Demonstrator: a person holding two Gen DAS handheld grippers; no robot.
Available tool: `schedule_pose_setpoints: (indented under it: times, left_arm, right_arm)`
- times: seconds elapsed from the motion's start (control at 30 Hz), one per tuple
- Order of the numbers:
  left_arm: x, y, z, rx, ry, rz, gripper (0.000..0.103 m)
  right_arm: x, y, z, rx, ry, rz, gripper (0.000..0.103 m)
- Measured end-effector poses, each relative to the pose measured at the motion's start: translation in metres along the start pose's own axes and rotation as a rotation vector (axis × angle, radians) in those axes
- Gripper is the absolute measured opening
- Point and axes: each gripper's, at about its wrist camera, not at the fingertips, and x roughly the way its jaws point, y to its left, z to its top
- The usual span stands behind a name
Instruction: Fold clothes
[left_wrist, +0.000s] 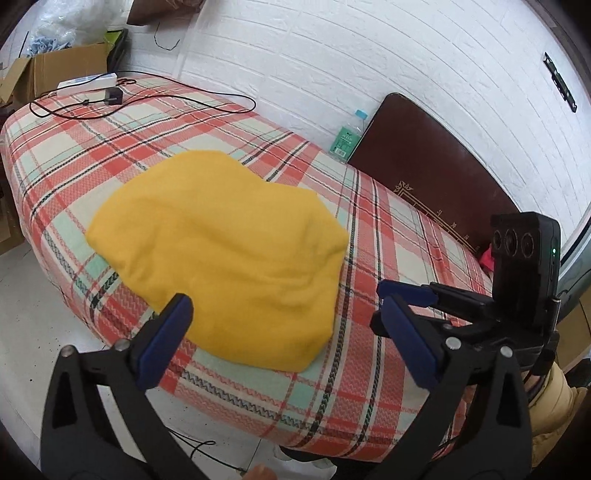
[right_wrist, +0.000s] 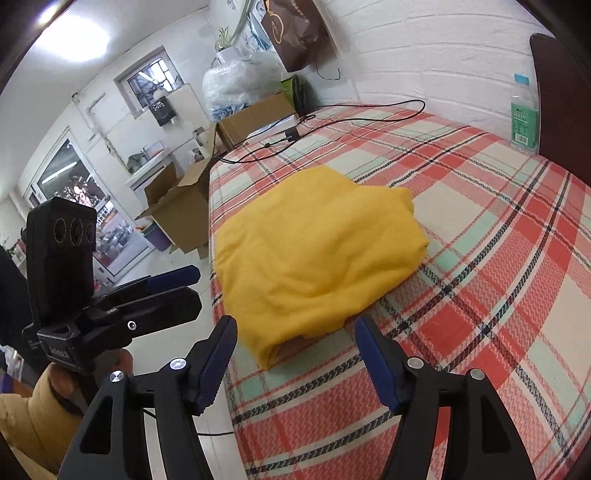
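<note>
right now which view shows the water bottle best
The right wrist view: the water bottle stands at the wall beyond the bed, showing cap, clear body and green label. In the left wrist view it is smaller, its base hidden behind the bed's edge.

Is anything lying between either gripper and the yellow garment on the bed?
Nothing visible does. The yellow garment lies alone on the plaid sheet. The right gripper and left gripper are both open just short of its near edge. The cable and bottle lie beyond it.
</note>
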Motion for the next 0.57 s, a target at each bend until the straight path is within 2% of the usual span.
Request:
schedule_pose_setpoints:
  times: [0.1,0.17,0.3,0.5,0.57]
  left_arm:
    - [-0.005,0.006,-0.001,-0.069,-0.007,-0.077,0.102]
    - [-0.013,0.007,-0.003,-0.090,-0.059,-0.104,0.102]
    - [-0.023,-0.007,-0.006,-0.010,-0.107,0.017,0.102]
    - [-0.024,-0.024,-0.010,0.038,-0.122,0.092,0.102]
    - [-0.021,-0.022,-0.008,0.004,-0.101,0.125,0.102]
  right_arm:
    - [-0.003,0.002,-0.002,0.003,0.003,0.005,0.069]
    - [-0.005,0.003,-0.004,-0.002,0.002,0.002,0.069]
    - [-0.008,0.006,-0.005,-0.003,0.003,0.003,0.069]
    - [-0.013,0.005,-0.006,0.013,-0.014,-0.004,0.069]
    - [-0.013,0.005,-0.007,0.016,-0.012,-0.011,0.069]
